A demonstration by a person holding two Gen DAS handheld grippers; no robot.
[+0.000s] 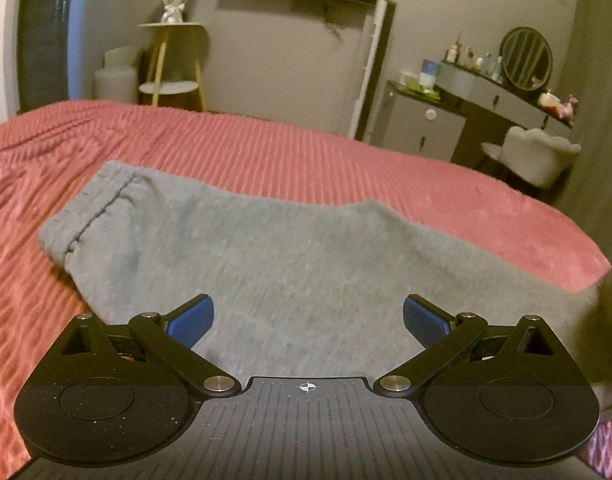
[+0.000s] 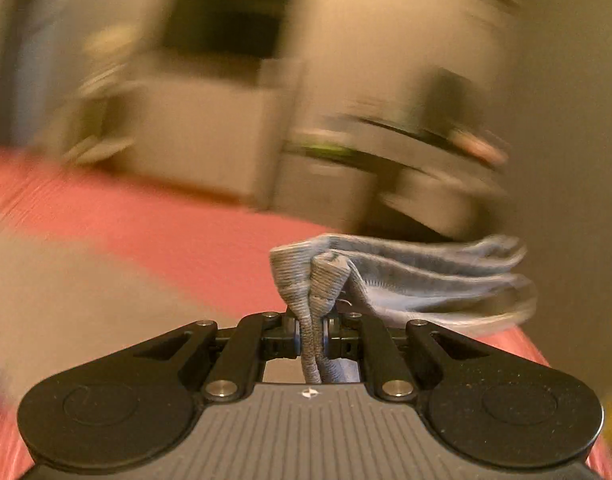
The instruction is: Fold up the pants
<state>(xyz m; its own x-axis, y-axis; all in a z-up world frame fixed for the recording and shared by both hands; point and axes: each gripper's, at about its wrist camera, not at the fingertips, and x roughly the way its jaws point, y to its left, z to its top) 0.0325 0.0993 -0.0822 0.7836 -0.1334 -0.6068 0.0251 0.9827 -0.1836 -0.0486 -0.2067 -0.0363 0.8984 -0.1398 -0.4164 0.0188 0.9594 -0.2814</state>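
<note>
Left wrist view: the left gripper [image 1: 307,320] is held above the near part of the pants [image 1: 266,248], jaws wide apart, nothing between the blue pads [image 1: 190,320]. No contact with the cloth is seen.

The pants, grey and fleecy, are spread on the bed [image 1: 345,160], which is covered in ribbed pink fabric. A ribbed band with a dark stitched seam is seen at the far left end of the garment. The cloth runs from there toward the near right, where it passes out of view behind a dark blurred shape at the frame's right edge.

Right wrist view: the right gripper [image 2: 310,340] is clamped on a bunched ribbed edge of the pants [image 2: 317,280]. The gathered cloth is pinched between the closed jaws and stands up above them. More layered grey cloth trails to the right of the jaws, raised off the bed [image 2: 146,220]. The background is heavily smeared by motion blur; only pink bedding and pale furniture shapes can be made out.

Beyond the bed, in the left wrist view: a side table [image 1: 172,60] at far left, a dresser [image 1: 505,96] with a round mirror [image 1: 525,58] at far right, and a pale chair [image 1: 537,156] beside it.
</note>
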